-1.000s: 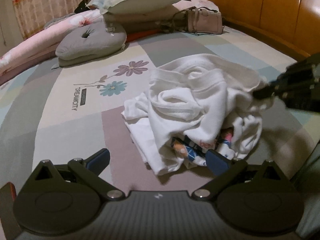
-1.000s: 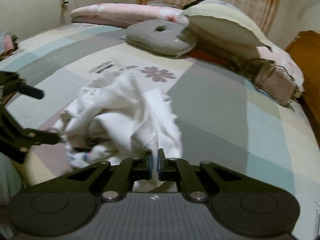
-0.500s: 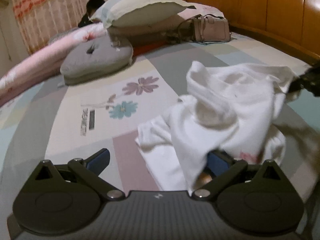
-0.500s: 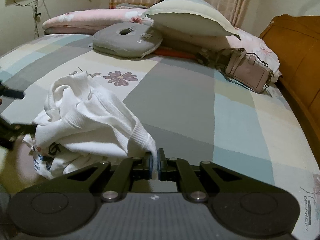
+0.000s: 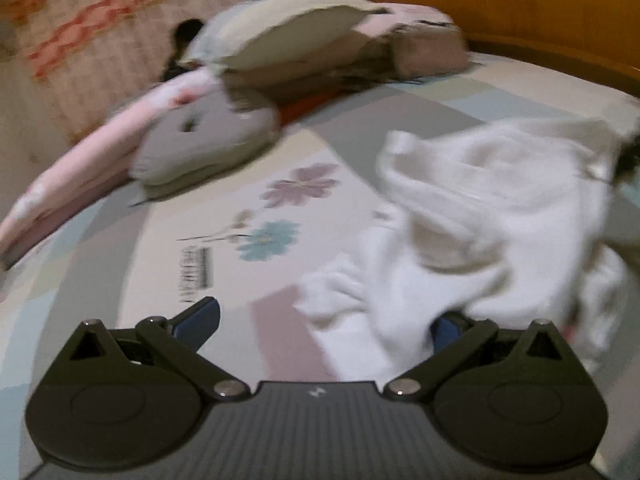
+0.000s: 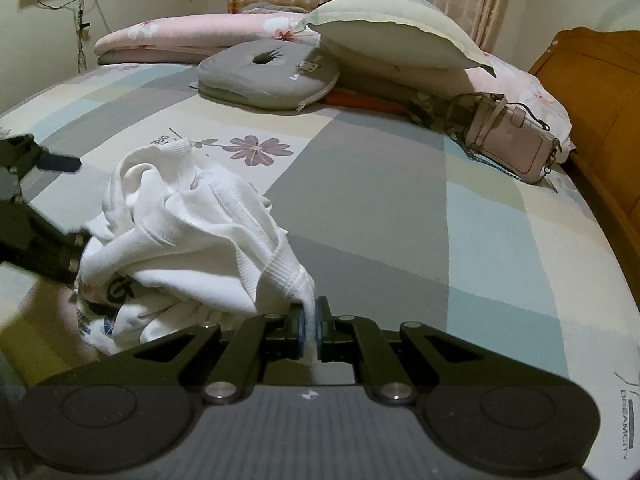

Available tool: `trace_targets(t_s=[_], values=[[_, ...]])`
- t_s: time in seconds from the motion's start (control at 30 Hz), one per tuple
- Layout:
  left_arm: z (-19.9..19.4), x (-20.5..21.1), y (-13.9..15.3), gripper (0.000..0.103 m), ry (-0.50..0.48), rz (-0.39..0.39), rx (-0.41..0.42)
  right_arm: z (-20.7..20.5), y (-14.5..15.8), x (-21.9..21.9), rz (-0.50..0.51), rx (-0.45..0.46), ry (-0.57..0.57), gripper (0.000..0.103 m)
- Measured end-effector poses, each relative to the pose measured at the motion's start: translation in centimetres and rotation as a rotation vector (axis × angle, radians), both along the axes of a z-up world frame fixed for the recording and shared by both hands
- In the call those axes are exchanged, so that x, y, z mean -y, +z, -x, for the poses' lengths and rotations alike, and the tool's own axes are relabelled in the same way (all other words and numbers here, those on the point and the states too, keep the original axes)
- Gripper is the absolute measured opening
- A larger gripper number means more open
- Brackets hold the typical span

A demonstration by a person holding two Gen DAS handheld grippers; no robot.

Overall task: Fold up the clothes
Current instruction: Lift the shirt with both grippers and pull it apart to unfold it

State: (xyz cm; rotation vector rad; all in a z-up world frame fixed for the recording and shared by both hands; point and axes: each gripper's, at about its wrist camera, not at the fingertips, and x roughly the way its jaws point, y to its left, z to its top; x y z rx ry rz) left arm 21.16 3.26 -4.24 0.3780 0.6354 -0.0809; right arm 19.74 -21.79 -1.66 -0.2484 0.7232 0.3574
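Two tools are shown at work on one crumpled white garment (image 6: 188,248) that lies in a heap on a patchwork bed (image 6: 372,200). The right tool (image 6: 310,326) is pressed together on a ribbed edge of the garment, and a peak of cloth is drawn toward it. The left tool (image 5: 320,320) is spread wide; its left finger is bare above the bedsheet, while its right finger is partly hidden under loose folds. The left view is blurred, so whether that finger touches the cloth cannot be told.

The garment is bunched, with printed lettering showing at the bottom of the heap, and no flat panel or straight fold can be seen. A grey cushion (image 6: 268,74), a large pillow (image 6: 396,36) and a pink handbag (image 6: 516,140) lie well apart from it near the headboard.

Several risks can be judged from this. Only a small pinch of ribbed edge is held, so the cloth could slip free if it is pulled hard or fast. If the heap is lifted from one point, the layers could twist and stay tangled rather than open out. If the left tool is closed where it now sits, several layers might be caught at once instead of a single edge, and a crooked fold would result.
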Motion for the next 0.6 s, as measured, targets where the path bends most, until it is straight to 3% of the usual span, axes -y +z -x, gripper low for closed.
trace_targets(t_s=[0.1, 0.2, 0.37, 0.4, 0.47, 0.6], values=[[-0.8, -1.3, 0.5, 0.101, 0.058, 0.012, 0.002, -0.2, 0.0, 0.3, -0.016, -0.01, -0.001, 0.008], [-0.8, -1.2, 0.5, 0.101, -0.038, 0.089, -0.042, -0.5, -0.2, 0.2, -0.025, -0.024, 0.006, 0.011], [-1.1, 0.3, -0.3, 0.099, -0.118, 0.042, -0.02, -1.3, -1.0, -0.2, -0.029, -0.053, 0.028, 0.016], [-1.2, 0.2, -0.2, 0.095, -0.111, 0.046, -0.016, -1.4, -1.2, -0.3, -0.03, -0.059, 0.032, 0.015], [-1.5, -0.2, 0.2, 0.069, -0.109, 0.069, -0.017, -1.7, -1.3, -0.3, -0.03, -0.061, 0.036, 0.013], [-1.8, -0.7, 0.6, 0.049, -0.166, 0.125, -0.062, -2.7, -0.6, 0.2, -0.039, -0.052, 0.027, 0.013]])
